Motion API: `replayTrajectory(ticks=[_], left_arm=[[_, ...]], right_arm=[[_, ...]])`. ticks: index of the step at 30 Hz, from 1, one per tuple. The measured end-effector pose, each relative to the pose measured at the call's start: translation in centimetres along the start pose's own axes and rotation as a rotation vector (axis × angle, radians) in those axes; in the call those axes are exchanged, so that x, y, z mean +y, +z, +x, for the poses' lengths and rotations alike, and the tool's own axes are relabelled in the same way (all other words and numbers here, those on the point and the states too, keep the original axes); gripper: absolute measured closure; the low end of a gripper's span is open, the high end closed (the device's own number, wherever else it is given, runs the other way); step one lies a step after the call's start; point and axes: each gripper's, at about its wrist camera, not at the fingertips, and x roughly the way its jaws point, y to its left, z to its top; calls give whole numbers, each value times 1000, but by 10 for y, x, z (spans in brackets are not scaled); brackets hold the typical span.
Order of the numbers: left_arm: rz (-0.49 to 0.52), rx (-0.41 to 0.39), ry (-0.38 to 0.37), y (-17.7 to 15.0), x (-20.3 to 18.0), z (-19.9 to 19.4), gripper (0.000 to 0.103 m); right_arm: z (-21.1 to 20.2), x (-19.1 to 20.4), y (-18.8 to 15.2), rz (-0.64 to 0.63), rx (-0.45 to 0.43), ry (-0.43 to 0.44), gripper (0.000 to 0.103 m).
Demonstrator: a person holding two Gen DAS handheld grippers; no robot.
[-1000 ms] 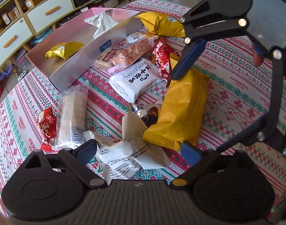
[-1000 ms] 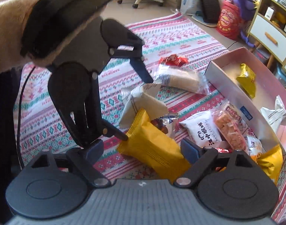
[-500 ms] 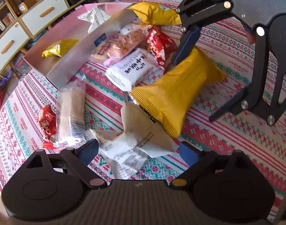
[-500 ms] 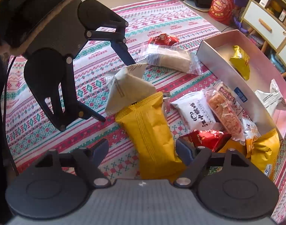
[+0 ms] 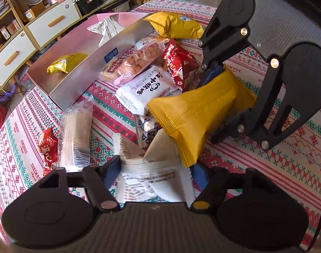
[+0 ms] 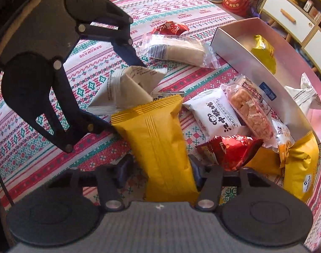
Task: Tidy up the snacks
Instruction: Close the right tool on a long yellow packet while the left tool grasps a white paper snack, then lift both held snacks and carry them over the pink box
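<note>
Snacks lie scattered on a patterned cloth beside an open pink-and-silver box [image 5: 76, 80] [image 6: 244, 63]. My left gripper [image 5: 155, 170] [image 6: 126, 96] has a crumpled white paper-look packet [image 5: 152, 179] [image 6: 126, 88] filling the gap between its pads. Its jaws are still closing and the pads press the packet's edges. My right gripper [image 6: 160, 168] [image 5: 217, 103] is closing on a long yellow packet [image 6: 158, 135] [image 5: 192, 113]. It grips the packet's near end, and the far end sticks out over the white packet.
Inside the box are a small yellow packet [image 5: 63, 65] and a white packet [image 5: 105, 29]. Along its wall lie a white packet with black characters [image 5: 145, 88], a red packet [image 5: 179, 63], a clear packet of fried pieces [image 5: 137, 61] and a big yellow bag [image 5: 175, 27]. A clear wafer packet [image 5: 76, 130] lies further left.
The right jaws have narrowed onto the yellow packet, which has swung round and tilted up. The left jaws have narrowed around the white packet. Neither hand has shifted much.
</note>
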Motion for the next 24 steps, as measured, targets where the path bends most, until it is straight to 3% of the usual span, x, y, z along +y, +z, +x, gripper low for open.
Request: replayTrajectory(ticks=[8,24], left_arm=[[-89,13,7,-2,9,-3,44],[-89,8,53,4,6,-18,47]], right_arm=[[-5,3,-6,-9,-20,5,68],[-23,-5,-1,38,-79,17,70]])
